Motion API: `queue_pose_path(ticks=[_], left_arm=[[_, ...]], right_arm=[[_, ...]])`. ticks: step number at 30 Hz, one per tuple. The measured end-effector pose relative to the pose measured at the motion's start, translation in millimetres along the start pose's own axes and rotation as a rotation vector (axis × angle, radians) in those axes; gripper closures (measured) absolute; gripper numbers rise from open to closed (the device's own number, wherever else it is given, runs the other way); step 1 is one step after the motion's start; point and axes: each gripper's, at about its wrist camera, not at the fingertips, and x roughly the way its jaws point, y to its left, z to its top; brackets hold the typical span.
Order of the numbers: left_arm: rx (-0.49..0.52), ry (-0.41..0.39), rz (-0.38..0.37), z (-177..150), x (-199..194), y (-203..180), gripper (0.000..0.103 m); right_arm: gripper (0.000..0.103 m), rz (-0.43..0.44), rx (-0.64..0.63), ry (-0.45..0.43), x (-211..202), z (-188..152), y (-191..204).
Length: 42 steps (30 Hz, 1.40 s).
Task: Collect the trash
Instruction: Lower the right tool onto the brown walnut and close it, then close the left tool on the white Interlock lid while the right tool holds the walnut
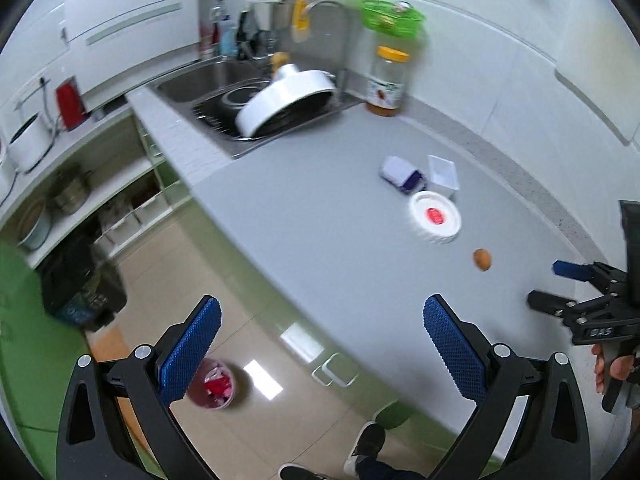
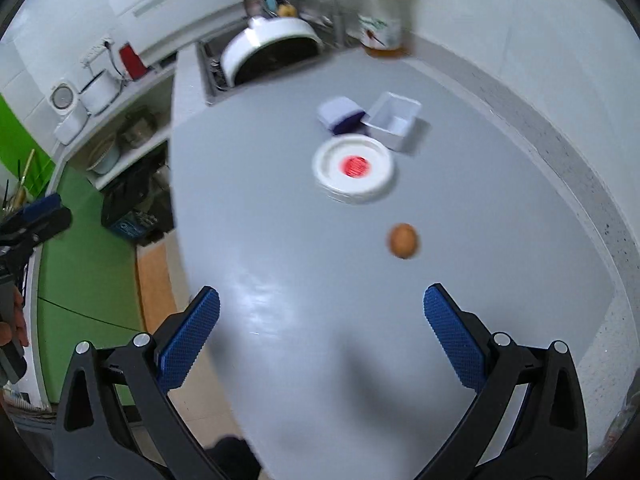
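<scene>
Though smooth-countered, round brown egg.

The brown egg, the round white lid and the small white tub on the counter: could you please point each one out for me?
brown egg [image 2: 404, 241], right wrist view, middle of its shell.
round white lid [image 2: 354, 169], right wrist view, on its red centre label.
small white tub [image 2: 391, 136], right wrist view, on its near outer wall.

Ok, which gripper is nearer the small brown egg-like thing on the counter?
Right. The right gripper hovers over the counter facing the brown thing; the left gripper sits out past the counter edge.
</scene>
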Motion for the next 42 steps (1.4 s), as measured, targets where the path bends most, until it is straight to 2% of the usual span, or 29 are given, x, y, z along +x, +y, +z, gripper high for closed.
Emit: queue_pose_path(ticks=[2, 7, 15, 16, 18, 21, 25, 29, 30, 42], left_arm=[[0.018, 0.005, -0.005, 7.2, 9.2, -15.7, 0.006], [0.062, 0.028, -0.012, 20.9, 29.9, -40.5, 0.006], [0.11, 0.078, -0.026, 38.9, 71.9, -56.6, 0.006], [0.114, 0.085, -0.029, 40.5, 76.6, -56.9, 0.006], [0.124, 0.099, -0.036, 43.4, 86.4, -57.4, 0.006], [0.136, 0.117, -0.042, 47.1, 99.4, -57.1, 0.006], [0.139, 0.129, -0.056, 52.7, 111.4, -56.4, 0.006], [0.149, 0.133, -0.074, 56.4, 117.3, -58.5, 0.006], [0.15, 0.132, -0.08, 57.7, 117.6, -59.7, 0.006], [0.16, 0.125, -0.098, 63.6, 121.8, -69.7, 0.006]], right_arm=[[0.003, -0.025, -0.001, 0.035, 12.1, 4.1, -14.7], [0.003, -0.032, 0.026, 0.054, 37.2, 14.8, -40.2], [0.004, -0.019, 0.059, 0.115, 81.4, 32.6, -54.8], [0.006, -0.009, 0.061, 0.125, 89.0, 34.5, -55.5], [0.033, -0.002, 0.065, 0.152, 101.8, 36.3, -56.3], [0.037, -0.001, 0.068, 0.174, 115.4, 36.6, -55.2], [0.046, -0.048, 0.034, 0.159, 116.1, 37.2, -47.5], [0.069, -0.092, 0.036, 0.161, 116.4, 36.9, -53.6], [0.071, -0.088, 0.041, 0.161, 115.6, 36.1, -55.2], [0.072, -0.115, 0.006, 0.163, 117.4, 37.2, -45.6]])
